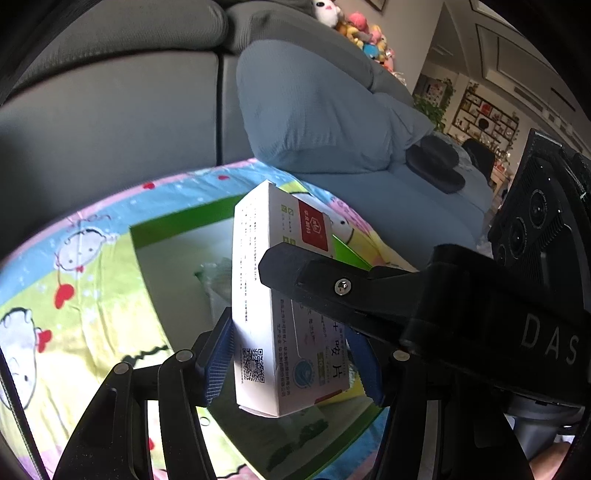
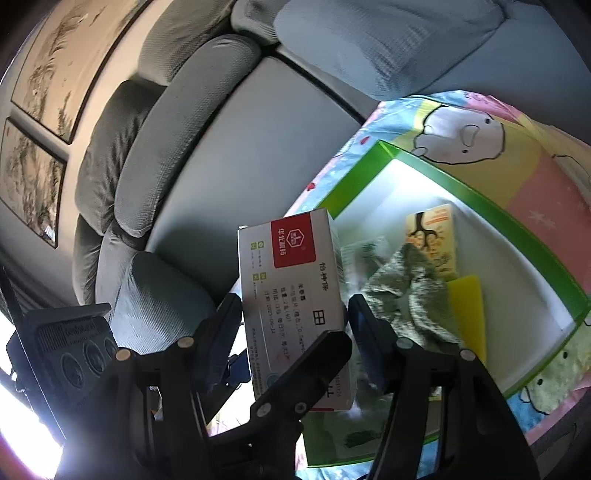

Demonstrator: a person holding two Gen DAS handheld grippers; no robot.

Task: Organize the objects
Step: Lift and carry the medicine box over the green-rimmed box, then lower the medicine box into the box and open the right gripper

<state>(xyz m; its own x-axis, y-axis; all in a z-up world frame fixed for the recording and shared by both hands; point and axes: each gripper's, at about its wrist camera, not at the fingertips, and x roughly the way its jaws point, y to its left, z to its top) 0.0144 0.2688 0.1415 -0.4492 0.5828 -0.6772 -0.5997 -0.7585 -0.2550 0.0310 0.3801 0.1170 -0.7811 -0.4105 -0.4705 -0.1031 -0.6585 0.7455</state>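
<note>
- Medicine box point(image 1: 258, 306), white w/ red label, held upright over the green-rimmed tray point(image 1: 177, 229); both claws pinch it at once
- L claw point(image 1: 288, 363): blue pads press the box's two wide faces near its lower end, QR code side facing cam
- R claw point(image 2: 295, 332): pads sit against the same box point(image 2: 291, 295) on both sides, red label at far end, printed face up toward cam
- In L view the other tool's black finger point(image 1: 314, 280) crosses in front of the box; its cam housing point(image 1: 535, 221) at right edge
- In R view a black finger from the L tool crosses the box's near end
- Tray point(image 2: 480, 206) has white inside, lies on cartoon-print sheet point(image 2: 517, 166) w/ pastel stripes
- Inside tray, R view: yellow-orange carton point(image 2: 432, 240), yellow card point(image 2: 467, 306), mottled green-grey cloth point(image 2: 406, 288) – blurry, can't tell more
- Grey sofa point(image 1: 110, 110) behind; blue cushion point(image 1: 314, 110) beside the sheet
- Plush toys point(image 1: 362, 29) piled far back on sofa; framed ink paintings point(image 2: 55, 74) on wall in R view
</note>
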